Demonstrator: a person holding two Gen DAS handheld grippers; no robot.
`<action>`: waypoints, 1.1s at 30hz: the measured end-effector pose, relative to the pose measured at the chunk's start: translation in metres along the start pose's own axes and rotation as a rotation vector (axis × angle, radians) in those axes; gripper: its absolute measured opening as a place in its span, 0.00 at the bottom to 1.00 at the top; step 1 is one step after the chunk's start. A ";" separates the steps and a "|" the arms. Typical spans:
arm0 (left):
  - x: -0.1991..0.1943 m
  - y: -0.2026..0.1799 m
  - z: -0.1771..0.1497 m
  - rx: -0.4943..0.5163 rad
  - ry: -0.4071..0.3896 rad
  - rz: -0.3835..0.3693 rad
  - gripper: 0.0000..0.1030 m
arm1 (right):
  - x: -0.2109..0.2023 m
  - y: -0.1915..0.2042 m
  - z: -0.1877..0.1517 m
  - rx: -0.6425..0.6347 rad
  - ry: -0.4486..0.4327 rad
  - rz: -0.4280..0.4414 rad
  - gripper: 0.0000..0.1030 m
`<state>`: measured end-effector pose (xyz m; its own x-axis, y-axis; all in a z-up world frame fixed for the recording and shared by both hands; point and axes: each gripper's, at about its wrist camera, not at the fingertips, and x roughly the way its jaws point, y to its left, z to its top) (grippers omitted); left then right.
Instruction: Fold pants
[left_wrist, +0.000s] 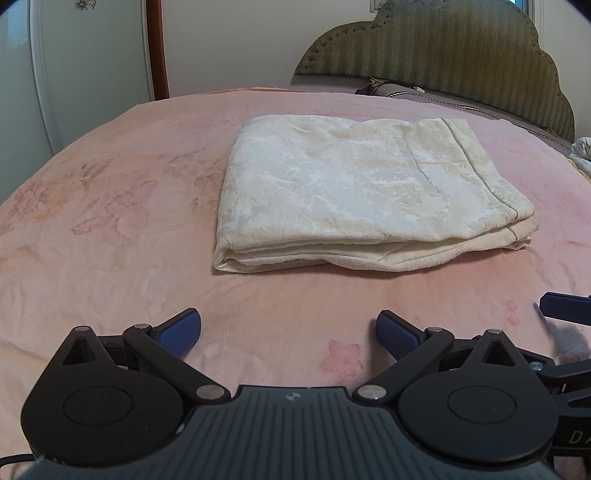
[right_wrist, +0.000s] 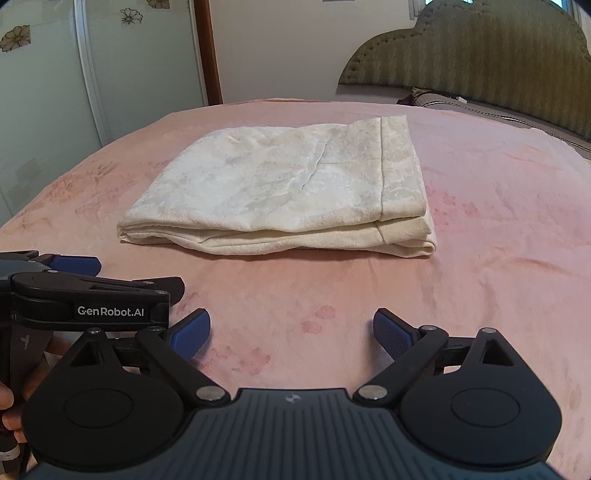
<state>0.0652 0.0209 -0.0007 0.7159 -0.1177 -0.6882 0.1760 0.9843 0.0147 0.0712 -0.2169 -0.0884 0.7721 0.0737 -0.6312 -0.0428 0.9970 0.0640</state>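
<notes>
On the pink bedspread (left_wrist: 110, 258), cream pants (left_wrist: 362, 192) are seen folded, apart from both wide-spread, empty grippers. Only by the right wrist view is the left gripper (right_wrist: 92, 273) shown sidelong, beside the right gripper (right_wrist: 291, 332).

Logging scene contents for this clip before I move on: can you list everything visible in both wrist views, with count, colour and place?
Pants: one, cream with a pale woven pattern, folded into a flat stack on the middle of the bed.
Bedspread: one, pink with faded flower prints, covering the bed.
Headboard: one, olive green, scalloped, at the far right.
Pillow: grey, at the foot of the headboard; count unclear.
Wardrobe doors: pale, flower motifs, far left.
Door frame: one, brown, beside the wardrobe.
Left gripper: black with blue pads, open, short of the pants.
Right gripper: same, open, short of the pants.
Hand: part only, at the left edge of the right wrist view.
</notes>
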 end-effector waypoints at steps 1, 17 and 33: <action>0.000 0.000 0.000 0.000 -0.001 0.000 1.00 | 0.000 0.000 0.000 -0.001 0.000 0.000 0.93; -0.007 0.017 -0.008 0.011 -0.031 0.009 1.00 | 0.010 -0.010 -0.005 0.017 0.003 -0.047 1.00; -0.007 0.022 -0.015 -0.002 -0.065 0.003 1.00 | 0.015 -0.005 -0.007 -0.015 0.001 -0.070 1.00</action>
<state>0.0544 0.0450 -0.0063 0.7589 -0.1234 -0.6394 0.1729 0.9848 0.0152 0.0786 -0.2208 -0.1040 0.7727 0.0034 -0.6348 0.0018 1.0000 0.0076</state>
